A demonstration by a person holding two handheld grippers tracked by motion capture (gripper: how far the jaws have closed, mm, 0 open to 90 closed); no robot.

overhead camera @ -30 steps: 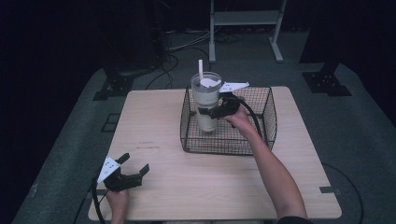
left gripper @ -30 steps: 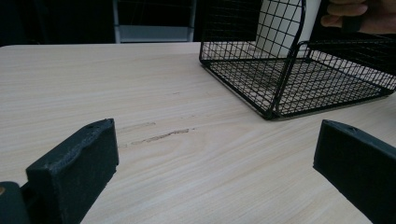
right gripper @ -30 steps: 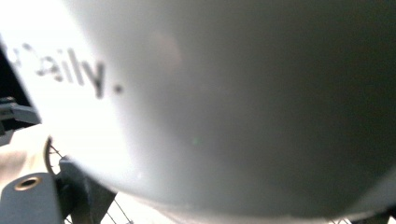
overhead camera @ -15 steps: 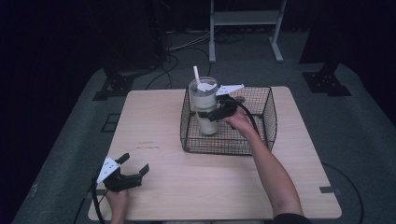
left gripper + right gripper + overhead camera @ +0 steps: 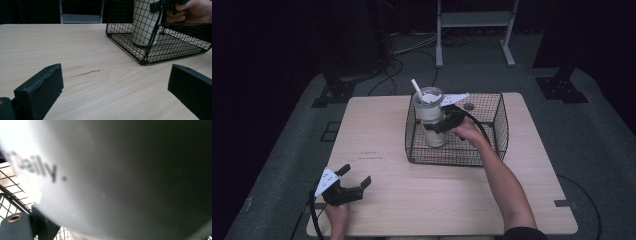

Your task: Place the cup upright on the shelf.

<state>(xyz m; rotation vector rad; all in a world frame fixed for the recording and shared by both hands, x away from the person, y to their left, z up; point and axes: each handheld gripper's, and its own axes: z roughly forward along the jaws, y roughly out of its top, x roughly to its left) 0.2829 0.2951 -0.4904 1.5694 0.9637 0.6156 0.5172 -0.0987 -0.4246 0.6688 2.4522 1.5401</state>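
High view: the right gripper (image 5: 441, 125) clamps a cream tumbler (image 5: 430, 120) with a straw, standing in a wire basket (image 5: 497, 131); the left gripper (image 5: 346, 189) rests apart. Left gripper view: jaws wide open, empty. Right gripper view: the tumbler's wall (lettered "Daily") sits against the jaws. Placement looks done; release remains.

Your table (image 5: 412, 195): pale wood-grain top, matt, smooth, faint dark scuff near its middle. Basket (image 5: 497, 125): thin black wire mesh, slight sheen. Tumbler (image 5: 432, 125) you grip: cream wall, smooth, satin finish, dark printed lettering; clear glossy plastic lid, white plastic straw (image 5: 416, 89). Your left gripper (image 5: 346, 186): black fingers (image 5: 40, 87), matt, finely grainy plastic look. Right gripper (image 5: 443, 123): black matt body. Floor (image 5: 592, 150): grey, dull, carpet-like.
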